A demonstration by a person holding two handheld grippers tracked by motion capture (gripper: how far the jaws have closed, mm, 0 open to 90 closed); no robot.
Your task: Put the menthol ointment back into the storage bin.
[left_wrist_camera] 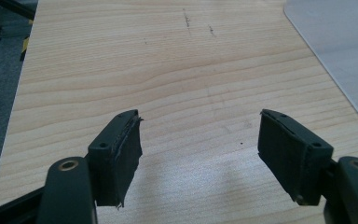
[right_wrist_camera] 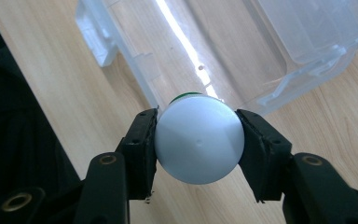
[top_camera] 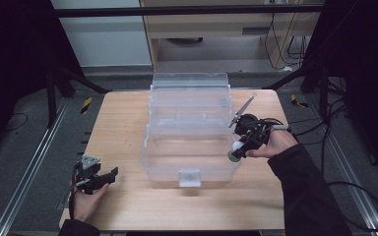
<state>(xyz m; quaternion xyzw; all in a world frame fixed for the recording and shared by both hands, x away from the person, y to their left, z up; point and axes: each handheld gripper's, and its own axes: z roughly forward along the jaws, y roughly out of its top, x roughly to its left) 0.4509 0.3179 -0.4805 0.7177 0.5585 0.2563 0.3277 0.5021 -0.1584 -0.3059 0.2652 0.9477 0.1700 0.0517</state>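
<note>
The right gripper [right_wrist_camera: 198,142] pinches a round white ball-shaped thing with a green edge [right_wrist_camera: 198,140] at the right rim of the clear plastic box [top_camera: 189,147], mid-frame. Move it over the box before letting go. The left gripper [left_wrist_camera: 200,154] sits lower left, jaws spread.

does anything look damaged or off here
Only the left claw: the pad on one finger is frayed, its edge ragged and peeling. The clear plastic box sits square on the table, and the right claw holds a white round-topped object cleanly.
</note>
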